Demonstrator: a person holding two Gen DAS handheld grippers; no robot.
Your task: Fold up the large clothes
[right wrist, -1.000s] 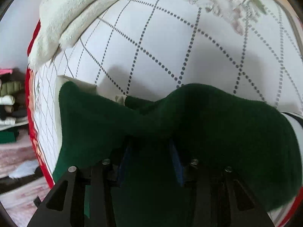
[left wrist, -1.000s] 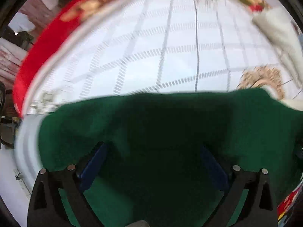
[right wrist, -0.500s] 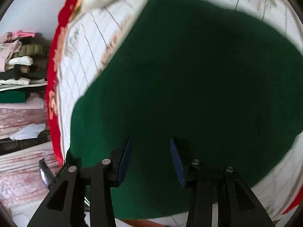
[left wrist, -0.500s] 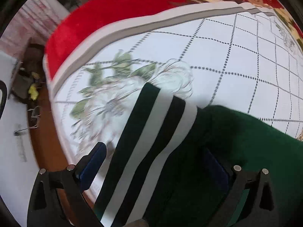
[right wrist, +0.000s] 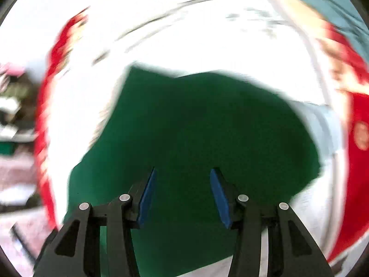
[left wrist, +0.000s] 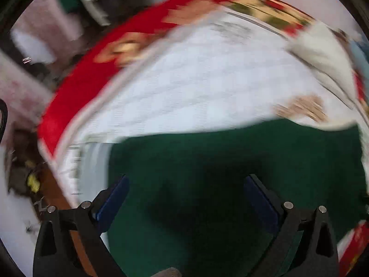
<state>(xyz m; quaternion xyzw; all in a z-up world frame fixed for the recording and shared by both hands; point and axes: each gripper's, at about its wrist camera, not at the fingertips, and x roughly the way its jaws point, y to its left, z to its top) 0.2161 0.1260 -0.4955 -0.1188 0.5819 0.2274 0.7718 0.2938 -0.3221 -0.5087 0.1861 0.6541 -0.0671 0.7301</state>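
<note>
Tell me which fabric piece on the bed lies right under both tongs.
The dark green garment. It lies spread flat below both tongs, while the cream-white towel is bunched up at the bed's far edge.

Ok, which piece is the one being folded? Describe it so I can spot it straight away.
Find the bed with the white checked cover and red border. The dark green garment lies spread on it, right under both grippers. It is the only dark green thing there; the other cloth, near the far edge, is cream.
</note>
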